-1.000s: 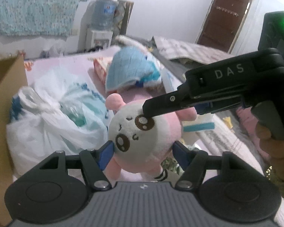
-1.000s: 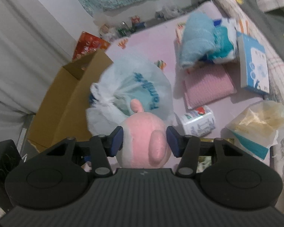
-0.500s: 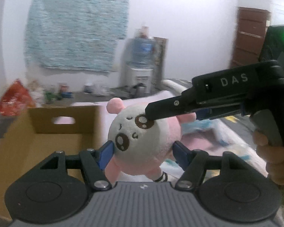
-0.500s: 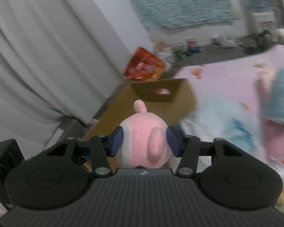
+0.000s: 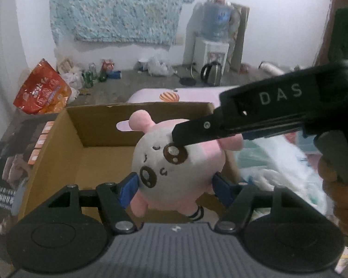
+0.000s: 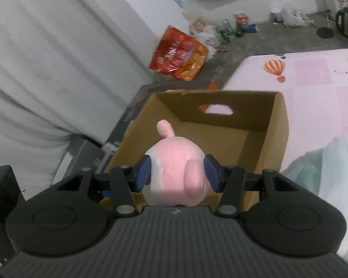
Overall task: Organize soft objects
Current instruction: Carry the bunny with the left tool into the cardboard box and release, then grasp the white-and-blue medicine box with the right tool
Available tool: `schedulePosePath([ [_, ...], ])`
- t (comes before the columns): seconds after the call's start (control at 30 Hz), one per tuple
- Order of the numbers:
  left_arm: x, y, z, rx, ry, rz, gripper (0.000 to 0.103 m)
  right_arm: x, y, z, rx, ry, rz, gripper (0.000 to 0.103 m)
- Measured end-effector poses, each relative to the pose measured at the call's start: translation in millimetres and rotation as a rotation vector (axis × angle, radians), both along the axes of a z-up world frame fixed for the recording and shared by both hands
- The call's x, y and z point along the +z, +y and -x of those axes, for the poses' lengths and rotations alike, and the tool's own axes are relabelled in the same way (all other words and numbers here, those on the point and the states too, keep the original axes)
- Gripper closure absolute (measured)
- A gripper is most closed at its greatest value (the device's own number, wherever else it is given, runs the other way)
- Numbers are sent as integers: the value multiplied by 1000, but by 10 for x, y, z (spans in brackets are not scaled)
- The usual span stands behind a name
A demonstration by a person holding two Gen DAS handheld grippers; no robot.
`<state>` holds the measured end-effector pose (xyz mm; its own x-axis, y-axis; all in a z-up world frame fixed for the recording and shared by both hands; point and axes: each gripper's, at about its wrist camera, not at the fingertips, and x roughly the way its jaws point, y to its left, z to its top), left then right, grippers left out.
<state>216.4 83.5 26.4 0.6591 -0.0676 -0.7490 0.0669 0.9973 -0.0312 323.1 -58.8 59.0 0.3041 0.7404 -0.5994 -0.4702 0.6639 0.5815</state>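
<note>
Left wrist view showed my left claw (image 5: 174, 186) partly spread, its blue pads on either side of the plush (image 5: 174, 169), low on the white face; they looked to touch its flanks, so I held it there. My right claw (image 5: 185, 136) came in from the right edge of that view, its black finger lying across the plush's brow above one brown eye, with my hand (image 5: 341, 199) on its grip. Right wrist view looked at the pink back of the plush (image 6: 177, 169), and there my right claw (image 6: 177, 173) was narrower, both pads pressed into the sides of the head. So both claws had hold of the one toy.

The plush hung over the open box (image 5: 58, 143), near the box's right wall and above its near edge, clear of the floor of it. The box (image 6: 279, 139) stood at the corner of the pink bed (image 6: 317, 92), against the bed's left edge.

The plush's legs were cut off behind my left claw's body, apart from one pink foot and a striped bit. A pale plastic bag (image 5: 278, 169) right of the box was smeared by blur, and I could not make out what it held.
</note>
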Motion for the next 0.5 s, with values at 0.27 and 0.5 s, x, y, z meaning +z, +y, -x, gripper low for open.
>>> schedulePosePath([
  [0.27,-505,87,-657,4,164,-6,29,-167,-374,-418,-103,-14,-82,47],
  [0.5,-609,172,-835,46,239,3,36,-77,-986,-283,-162,-61,-151,47],
])
